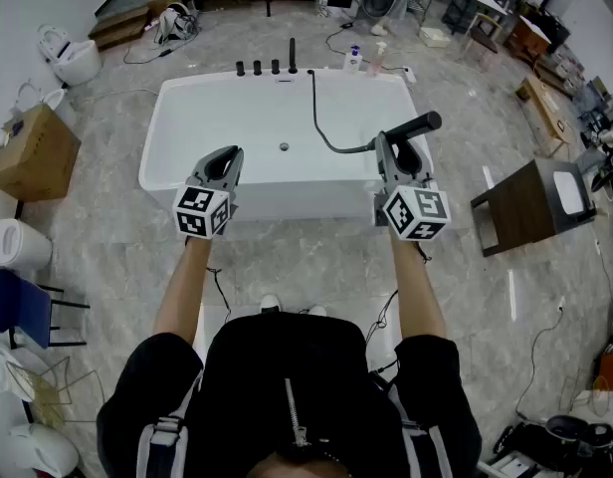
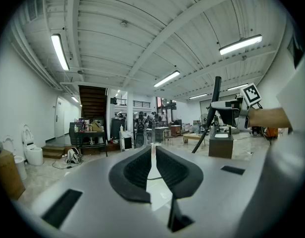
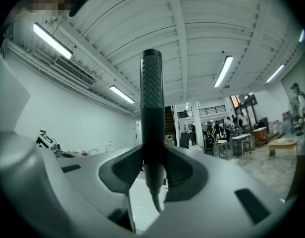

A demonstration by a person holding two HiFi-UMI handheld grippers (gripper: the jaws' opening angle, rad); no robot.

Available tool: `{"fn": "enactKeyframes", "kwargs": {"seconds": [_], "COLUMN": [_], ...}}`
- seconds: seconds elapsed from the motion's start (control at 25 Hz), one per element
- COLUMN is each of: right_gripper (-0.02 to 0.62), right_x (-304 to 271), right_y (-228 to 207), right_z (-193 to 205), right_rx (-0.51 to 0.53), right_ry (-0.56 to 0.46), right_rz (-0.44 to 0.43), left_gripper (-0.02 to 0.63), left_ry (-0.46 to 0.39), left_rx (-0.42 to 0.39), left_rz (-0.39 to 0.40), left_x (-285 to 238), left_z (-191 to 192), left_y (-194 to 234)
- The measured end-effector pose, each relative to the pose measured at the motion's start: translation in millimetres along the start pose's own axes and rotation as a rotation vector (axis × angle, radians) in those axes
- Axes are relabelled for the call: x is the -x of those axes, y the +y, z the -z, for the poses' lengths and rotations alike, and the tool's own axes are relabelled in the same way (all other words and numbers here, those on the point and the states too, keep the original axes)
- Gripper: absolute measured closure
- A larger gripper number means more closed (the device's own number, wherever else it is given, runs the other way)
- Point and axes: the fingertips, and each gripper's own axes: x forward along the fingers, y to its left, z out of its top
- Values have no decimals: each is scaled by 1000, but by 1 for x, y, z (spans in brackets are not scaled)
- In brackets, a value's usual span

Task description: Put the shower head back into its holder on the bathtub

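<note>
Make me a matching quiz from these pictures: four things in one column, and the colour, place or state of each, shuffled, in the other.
Things
1. shower head
2. left tool
3. tub
4. box

Descriptions
a. shut, with nothing in it
b. white, in the middle of the head view
c. black, clamped in the right tool
d. brown, at the far left of the head view

Pairs: 1-c, 2-a, 3-b, 4-d

Industrial hall: bathtub (image 1: 175,103), toilets (image 1: 70,58), strip lights (image 2: 59,51)
</note>
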Motion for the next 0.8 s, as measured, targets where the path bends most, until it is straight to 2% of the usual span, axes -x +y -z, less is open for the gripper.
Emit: {"fn": "enactKeyframes", "kwargs": {"seconds": [0.56, 0.6, 0.68, 0.8], "right_gripper": [456, 456, 456, 456], "right_x": [3, 3, 4, 3], "right_y": [-4, -4, -4, -5], "right_z": [7, 6, 5, 3], "right_rx": [-18, -16, -12, -10], "right_ry": [-6, -7, -10, -13], "right_rz": [12, 13, 16, 18], "left_gripper": [568, 527, 357, 266], "left_ry": [-3, -8, -12, -28], "left_rx": [20, 25, 31, 28], "left_rz": [6, 5, 3, -23], "left_x": [3, 3, 1, 1], "left_z": [11, 10, 10, 9], "left_y": [-2, -1, 0, 5]}}
